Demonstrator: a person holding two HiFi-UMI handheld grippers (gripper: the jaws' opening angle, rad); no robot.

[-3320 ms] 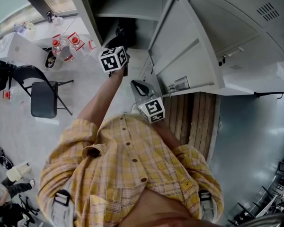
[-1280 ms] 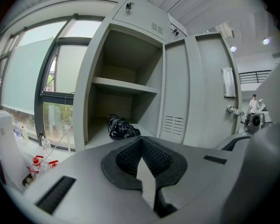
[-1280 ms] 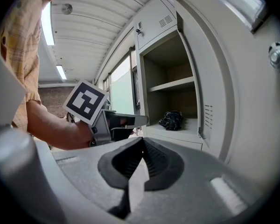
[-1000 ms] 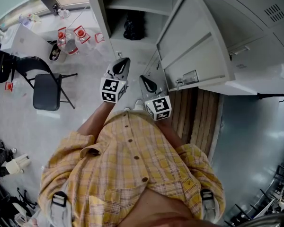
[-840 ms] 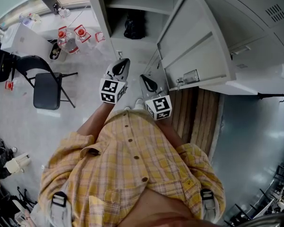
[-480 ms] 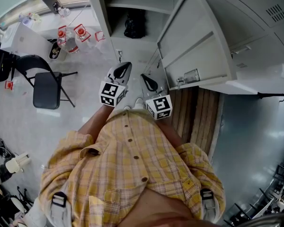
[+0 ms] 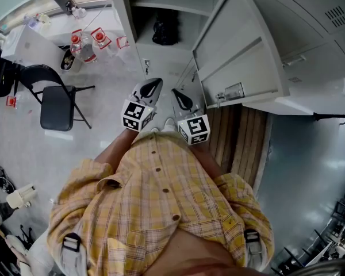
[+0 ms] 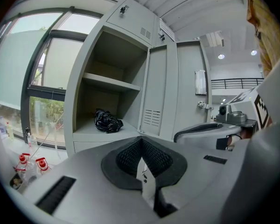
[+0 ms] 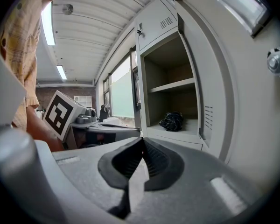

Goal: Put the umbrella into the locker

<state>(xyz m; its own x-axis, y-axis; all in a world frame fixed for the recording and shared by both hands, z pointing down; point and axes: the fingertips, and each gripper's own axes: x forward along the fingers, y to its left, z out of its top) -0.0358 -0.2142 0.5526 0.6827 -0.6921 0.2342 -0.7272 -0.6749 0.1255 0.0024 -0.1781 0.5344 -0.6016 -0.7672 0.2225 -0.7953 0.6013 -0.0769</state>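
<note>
The black folded umbrella (image 7: 165, 27) lies on the lower shelf of the open locker (image 7: 132, 16), apart from both grippers. It shows as a crumpled black bundle (image 8: 108, 121) in the left gripper view and further off (image 9: 172, 121) in the right gripper view. My left gripper (image 7: 151, 85) is held close to my chest, short of the locker, jaws shut with nothing between them (image 8: 141, 141). Beside it my right gripper (image 7: 182, 99) is also shut and empty (image 9: 142, 143). Both point toward the locker opening.
The locker door (image 7: 241, 50) stands swung open on the right, close to my right gripper. A black folding chair (image 7: 54, 105) and several red-capped bottles (image 7: 83, 45) are on the left. A slatted wooden bench (image 7: 238, 137) lies at the right, under the door.
The left gripper, earlier reaching into the locker, has drawn back toward my body and slightly down. The umbrella stays on the shelf. The right gripper has not moved.
</note>
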